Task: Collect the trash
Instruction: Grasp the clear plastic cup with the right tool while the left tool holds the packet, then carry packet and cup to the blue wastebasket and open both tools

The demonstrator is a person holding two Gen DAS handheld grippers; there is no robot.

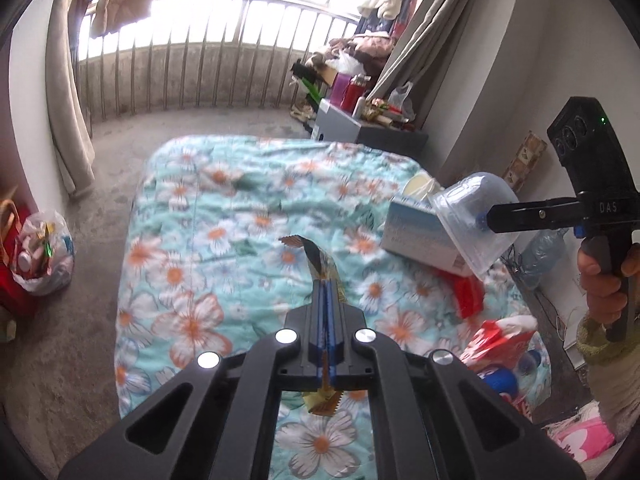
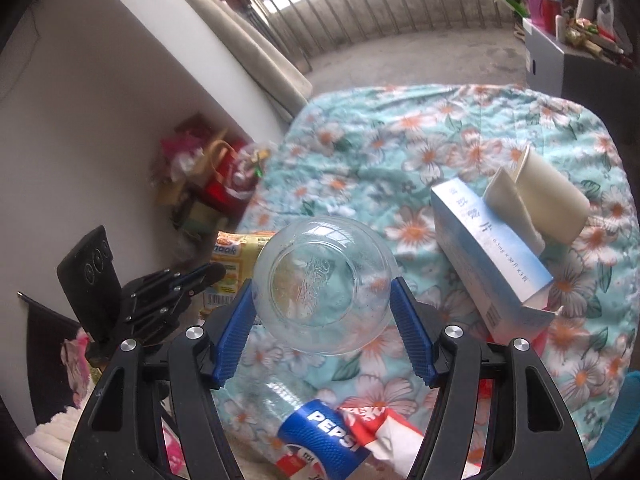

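Note:
My left gripper [image 1: 327, 280] is shut on a gold-brown snack wrapper [image 1: 310, 250] and holds it above the floral bed cover [image 1: 224, 208]. My right gripper [image 2: 324, 292] is shut on a clear plastic cup [image 2: 324, 284], held above the bed; it shows in the left wrist view [image 1: 490, 220] at the right with the cup [image 1: 468, 220]. A blue-white carton [image 2: 488, 256] and a cream folded paper cup [image 2: 548, 196] lie on the bed. A Pepsi bottle [image 2: 320, 436] and a red-white wrapper [image 2: 384, 428] lie near the front edge.
A clear bag full of trash [image 1: 42, 256] and a red bag [image 1: 12, 272] stand on the concrete floor left of the bed. A grey cabinet [image 1: 360, 128] with clutter stands beyond the bed. A railing [image 1: 200, 72] closes the far side. A wall runs on the right.

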